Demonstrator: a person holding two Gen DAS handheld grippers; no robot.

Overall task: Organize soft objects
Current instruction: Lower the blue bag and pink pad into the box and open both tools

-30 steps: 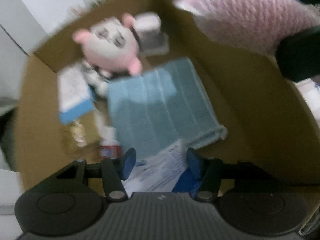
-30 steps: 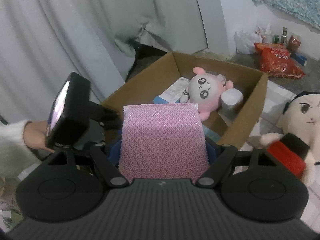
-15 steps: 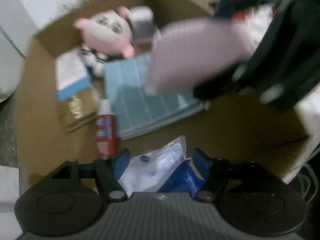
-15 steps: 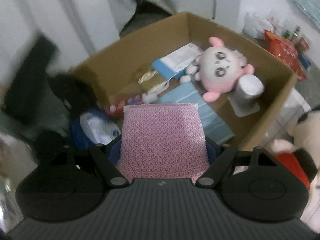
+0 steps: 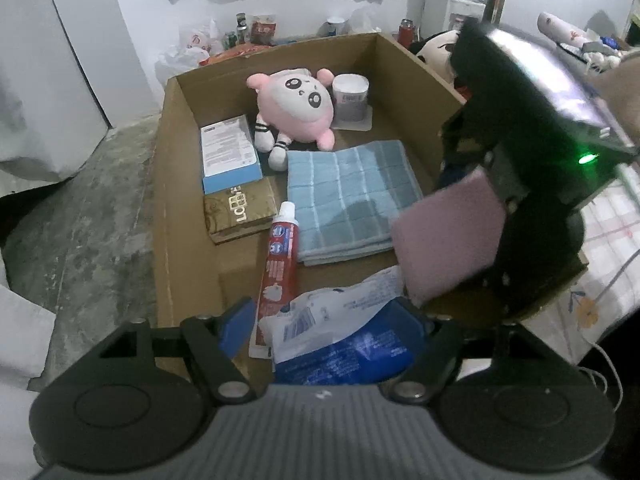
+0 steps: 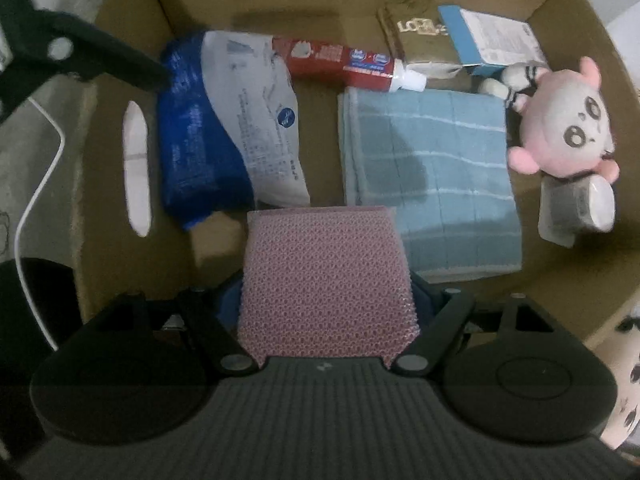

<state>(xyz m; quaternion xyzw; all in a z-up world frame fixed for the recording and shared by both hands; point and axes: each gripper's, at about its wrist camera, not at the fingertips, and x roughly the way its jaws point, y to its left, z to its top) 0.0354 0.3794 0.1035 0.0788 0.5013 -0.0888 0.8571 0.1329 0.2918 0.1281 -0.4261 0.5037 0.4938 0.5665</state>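
Note:
My right gripper [image 6: 326, 296] is shut on a pink textured sponge [image 6: 326, 276] and holds it inside the cardboard box [image 6: 120, 52], above the near edge of a folded blue towel [image 6: 428, 164]. The sponge also shows in the left wrist view [image 5: 448, 236]. A pink plush toy [image 5: 294, 108] lies at the box's far end. My left gripper [image 5: 332, 320] is open over the box's near end, above a blue and white soft pack [image 5: 340, 336], not holding it.
The box also holds a red toothpaste tube [image 5: 280, 256], a brown packet [image 5: 240, 208], a blue and white carton [image 5: 230, 152] and a white tub [image 5: 351, 96]. A big-headed plush doll [image 5: 434, 48] lies outside the box's far right. Bottles and bags stand by the wall.
My right gripper has carried the pink sponge down into the box, over the towel's edge. My left gripper has drawn back toward the box's near end, still open.

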